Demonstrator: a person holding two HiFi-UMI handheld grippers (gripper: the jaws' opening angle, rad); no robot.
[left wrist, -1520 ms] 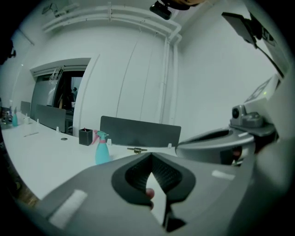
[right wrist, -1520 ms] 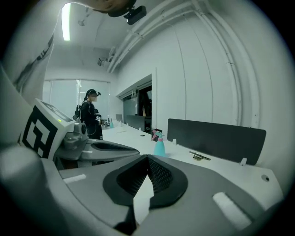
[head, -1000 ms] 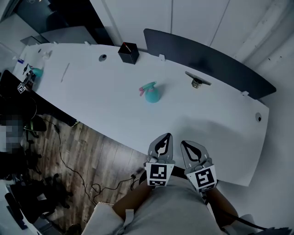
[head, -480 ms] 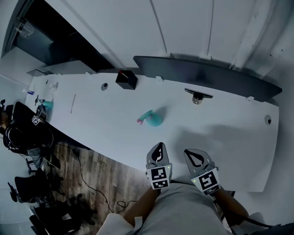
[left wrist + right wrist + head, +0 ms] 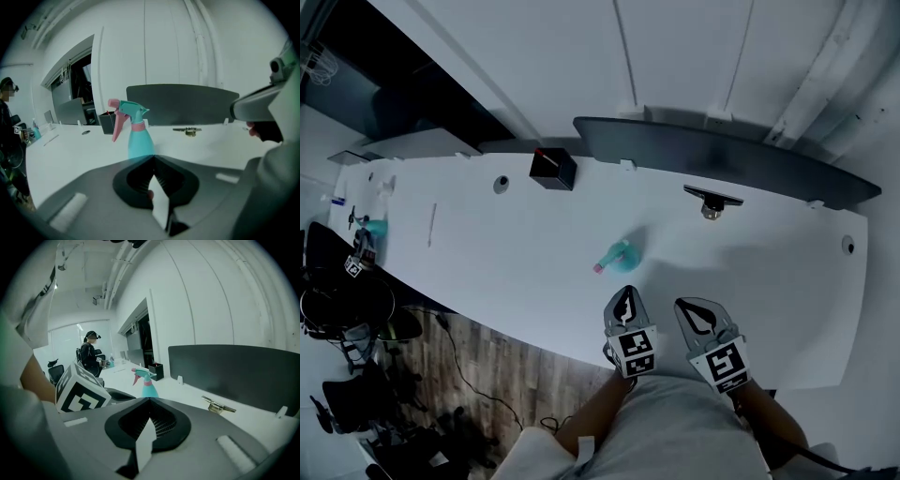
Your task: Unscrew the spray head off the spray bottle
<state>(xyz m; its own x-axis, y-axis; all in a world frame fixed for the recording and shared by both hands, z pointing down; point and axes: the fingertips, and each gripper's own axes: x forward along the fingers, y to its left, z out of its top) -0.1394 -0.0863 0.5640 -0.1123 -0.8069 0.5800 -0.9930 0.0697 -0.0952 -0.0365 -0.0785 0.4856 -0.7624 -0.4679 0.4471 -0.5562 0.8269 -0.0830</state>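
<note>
Holding my left gripper (image 5: 625, 300) and right gripper (image 5: 697, 314) pressed together, empty: the upright spray bottle (image 5: 617, 254) stands ahead, so nothing needs clamping.

No words, numbers or brand names readable, only black-and-white square code patterns, on the white marker cube (image 5: 635, 352) of the left hand-held gripper (image 5: 626, 292), on the matching white cube (image 5: 720, 366) of the right hand-held gripper (image 5: 684, 306)

A long white curved table (image 5: 487, 267) carries a teal plastic spray bottle (image 5: 620, 254) with a pink trigger, upright near its front edge. Toward the back sit a black square box (image 5: 553, 169) and a small metal fitting (image 5: 711, 202). A thin pale stick (image 5: 431, 225) and a second teal bottle (image 5: 377, 228) are at the far left end.
</note>
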